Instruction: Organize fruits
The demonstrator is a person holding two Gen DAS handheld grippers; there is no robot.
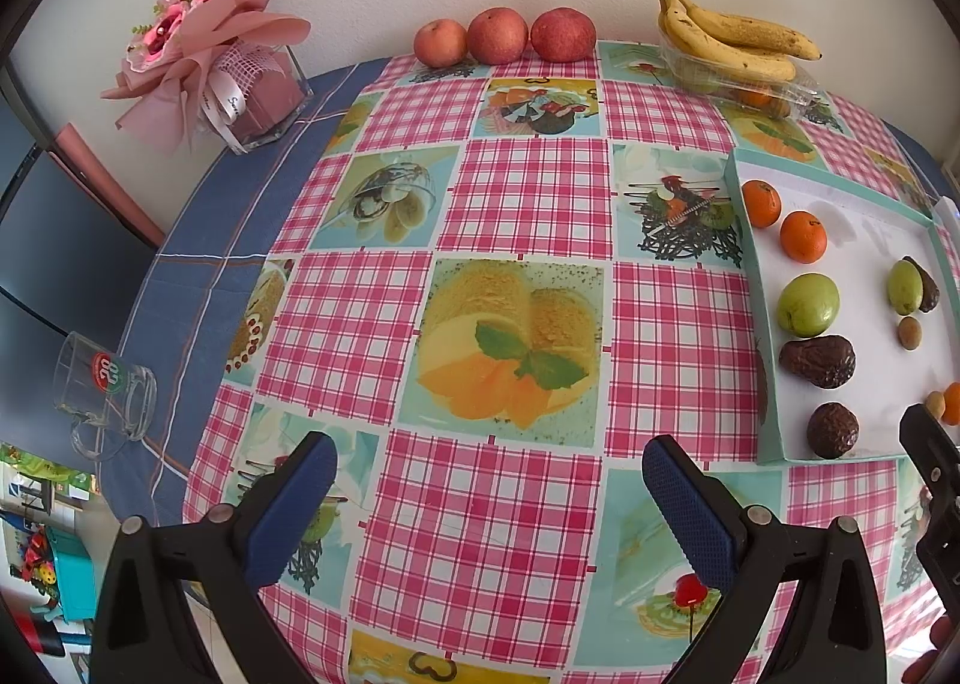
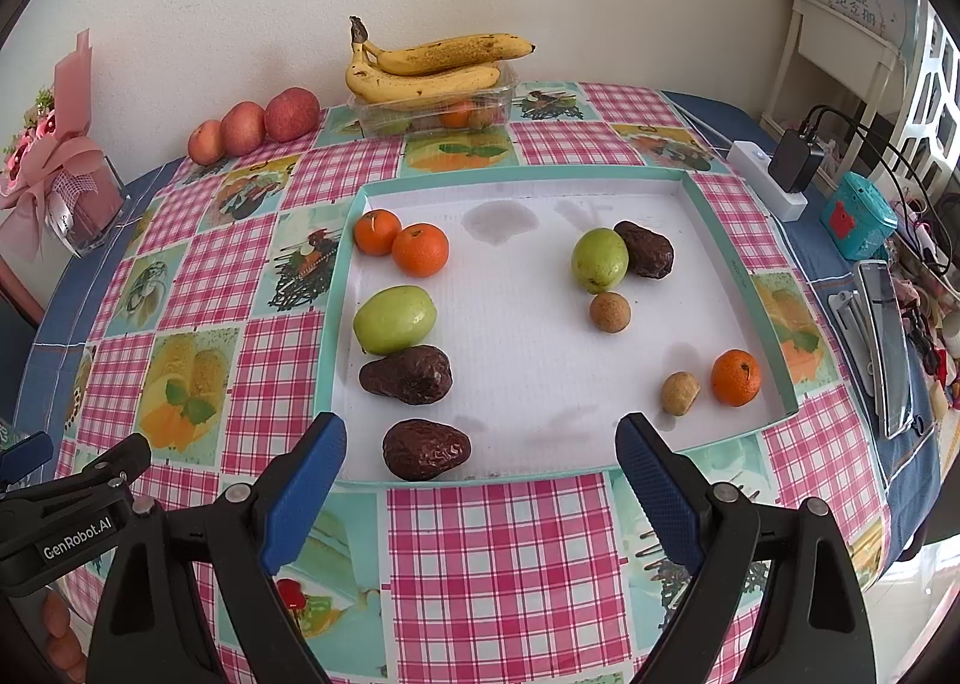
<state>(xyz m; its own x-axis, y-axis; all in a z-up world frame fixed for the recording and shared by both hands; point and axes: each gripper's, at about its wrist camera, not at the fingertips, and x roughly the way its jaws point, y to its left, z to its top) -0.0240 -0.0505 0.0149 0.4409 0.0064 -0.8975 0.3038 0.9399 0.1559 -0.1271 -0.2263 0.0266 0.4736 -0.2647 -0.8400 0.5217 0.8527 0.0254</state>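
A white tray with a teal rim (image 2: 690, 186) (image 1: 747, 240) holds loose fruit. At its left lie two oranges (image 2: 401, 240) (image 1: 783, 219), a green fruit (image 2: 393, 320) (image 1: 807, 304) and two dark avocados (image 2: 407, 374) (image 1: 817, 360). To the right sit another green fruit (image 2: 599, 260), a dark avocado (image 2: 645, 249), two small brown fruits (image 2: 609, 312) and an orange (image 2: 735, 377). My right gripper (image 2: 480, 453) hangs open over the tray's near edge, with nothing between its fingers. My left gripper (image 1: 489, 465) is open above the checked cloth, left of the tray.
Three red apples (image 1: 501, 36) and a clear punnet topped with bananas (image 2: 432, 69) stand by the back wall. A pink bouquet in a glass vase (image 1: 210, 54) and a glass mug (image 1: 105, 396) are at the left. A phone (image 2: 885, 348), teal tin and charger crowd the right edge.
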